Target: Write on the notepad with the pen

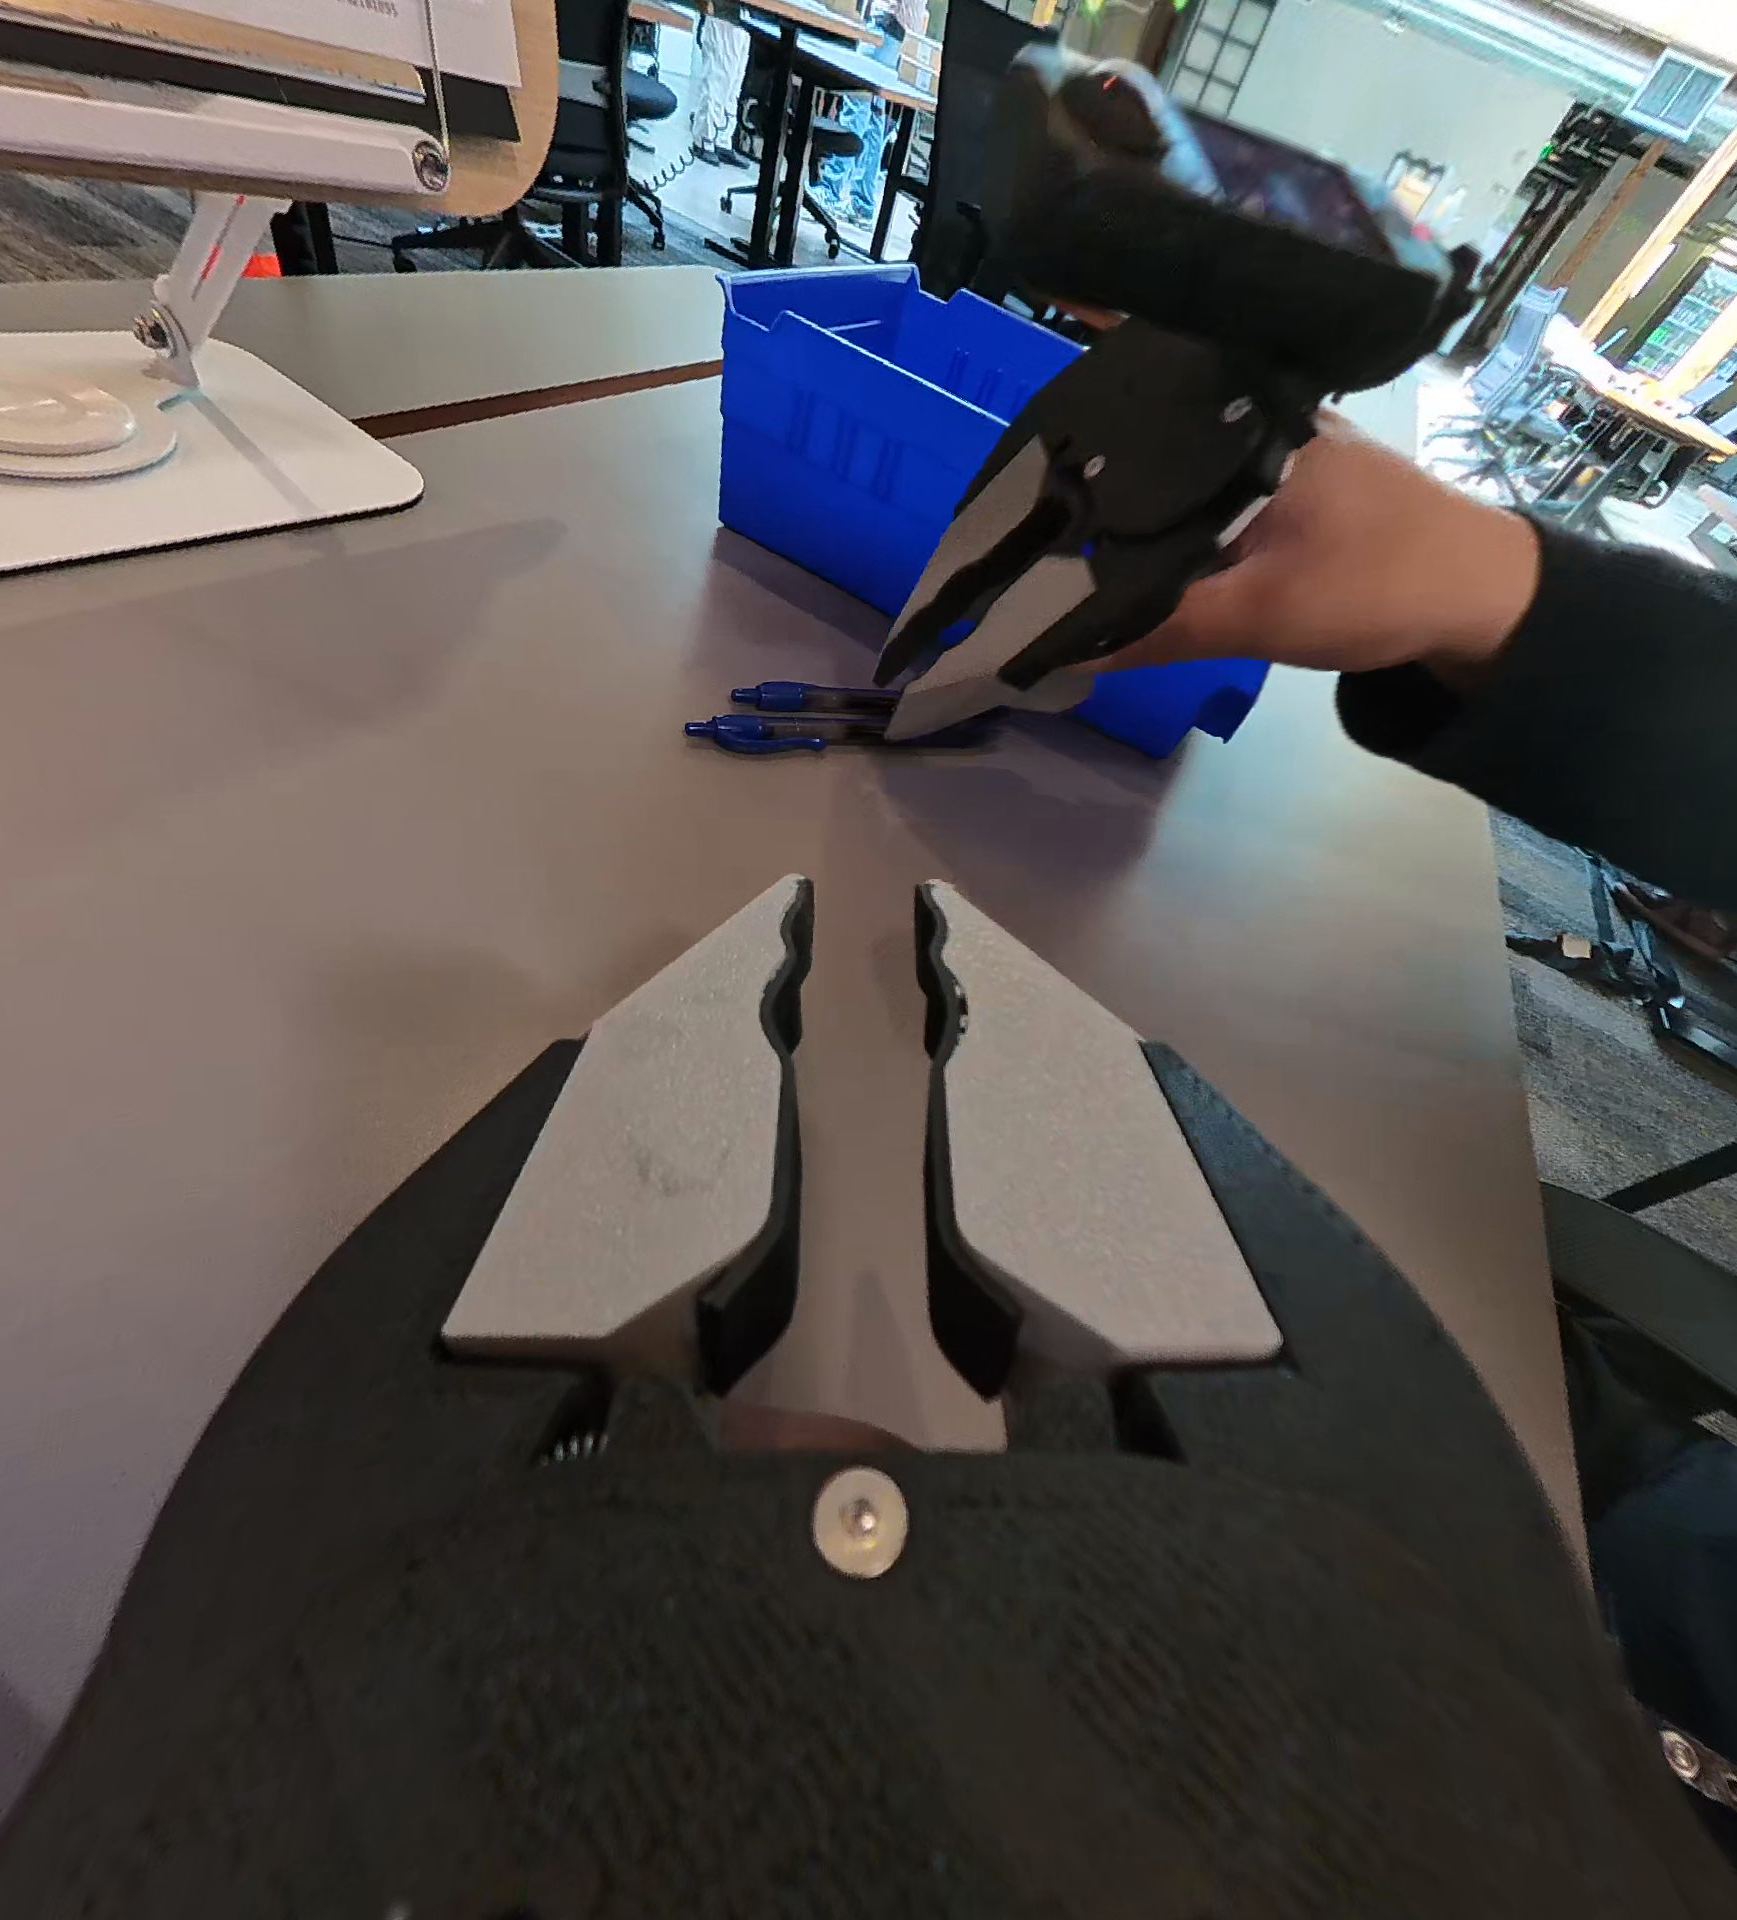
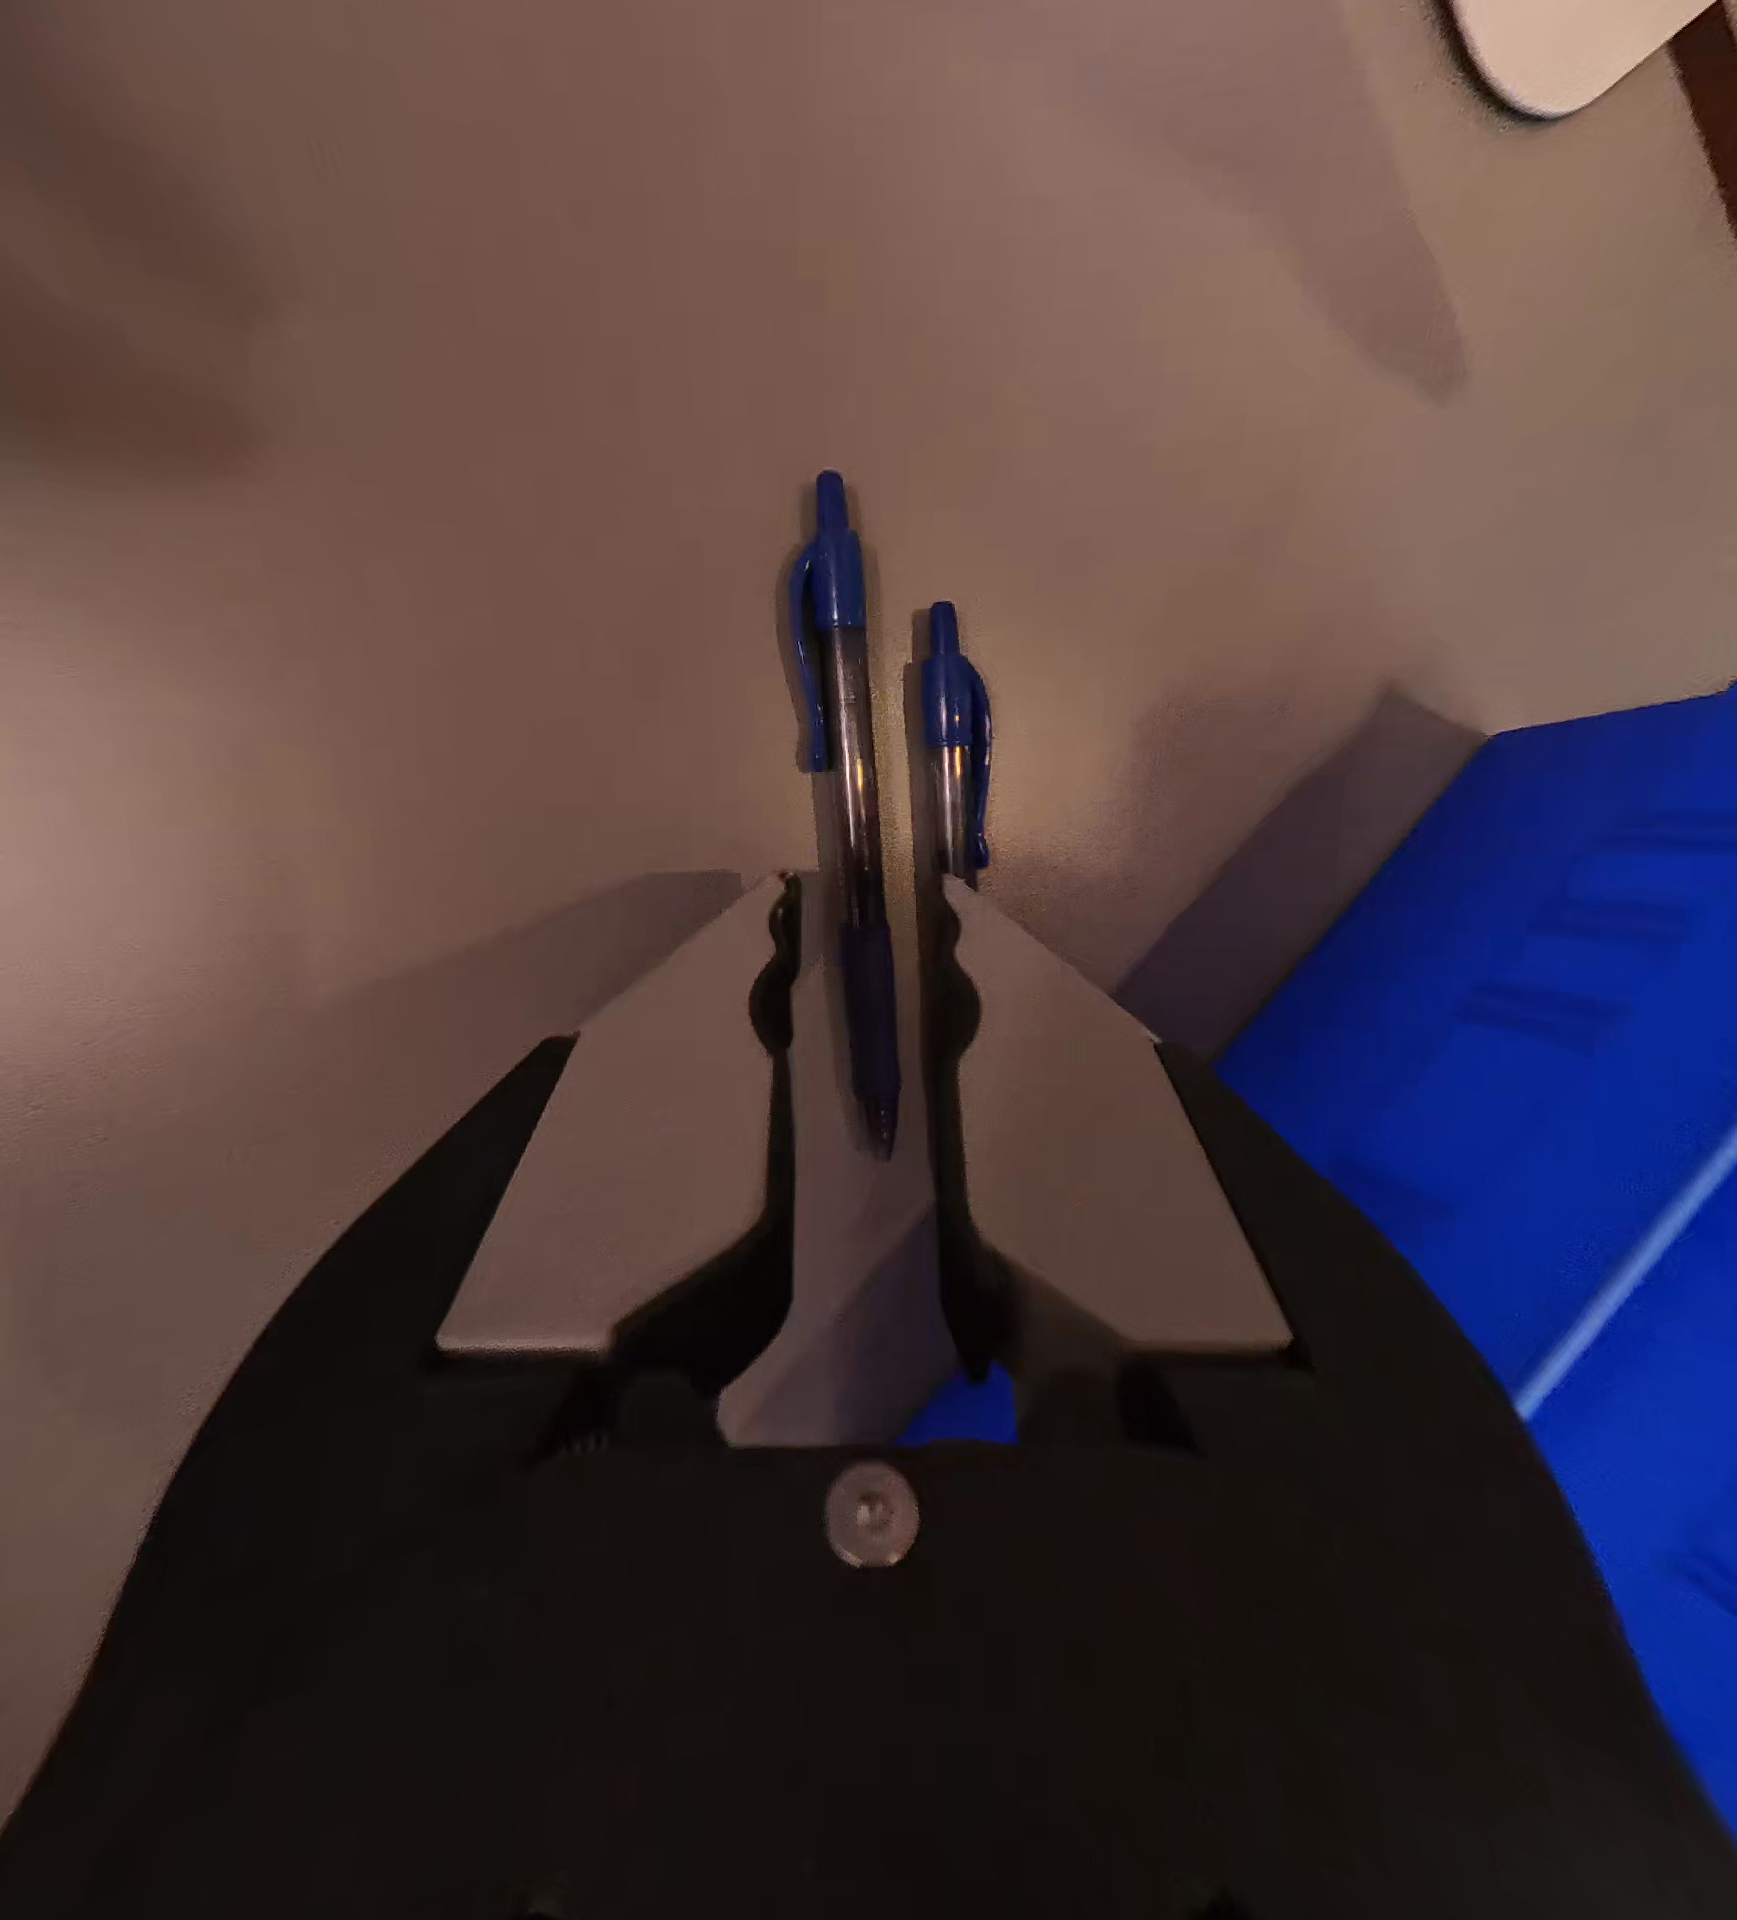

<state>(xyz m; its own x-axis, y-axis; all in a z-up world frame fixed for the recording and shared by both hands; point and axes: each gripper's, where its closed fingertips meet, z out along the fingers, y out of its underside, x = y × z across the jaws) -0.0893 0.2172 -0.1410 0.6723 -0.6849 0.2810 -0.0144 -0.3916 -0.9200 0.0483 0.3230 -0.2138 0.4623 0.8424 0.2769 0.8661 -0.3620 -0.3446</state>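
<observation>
Two pens (image 1: 781, 712) side by side on table (image 1: 324, 831), bin (image 1: 843, 488) just behind, stand base (image 1: 116, 457) far left.

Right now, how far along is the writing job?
Early stage. Done: nothing visible; no notepad shows in either view. In hand: the right gripper is open and lowered over two blue retractable pens lying on the grey table beside the blue plastic bin; the nearer pen sits between its fingers, ungripped. The left gripper is open and empty. Left: grasp, lift, write.
</observation>
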